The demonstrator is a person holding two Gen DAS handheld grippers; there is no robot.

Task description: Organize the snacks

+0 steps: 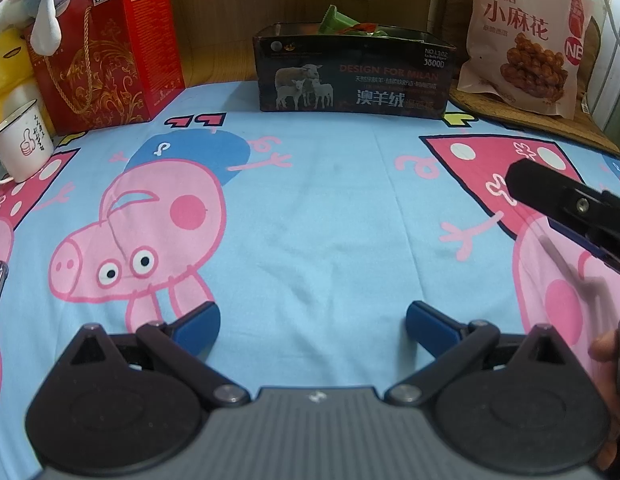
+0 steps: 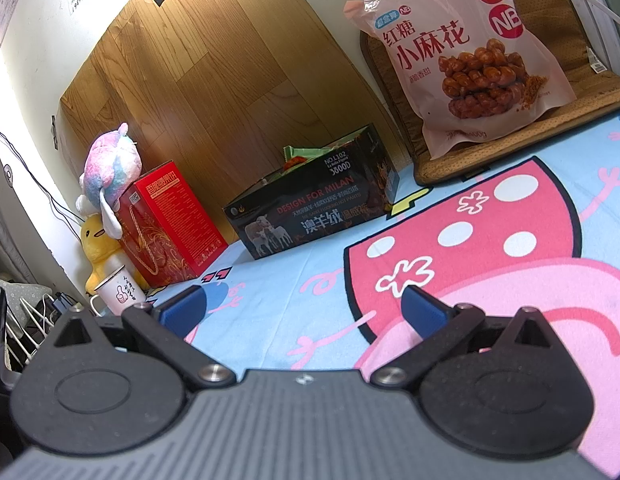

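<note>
Both my left tongs [image 1: 313,322] and right tongs [image 2: 304,310] stand wide and empty over the cartoon sheet [image 1: 329,220]. The pink snack bag [image 2: 469,56] leans upright ahead and to the right of my right tongs, well apart; the dark box [image 1: 351,74] with wrappers inside sits straight ahead of my left. I judge the bag light, crinkly, slippery, its twists brittle, so I'd pinch the flat top seam, not the belly.
</note>
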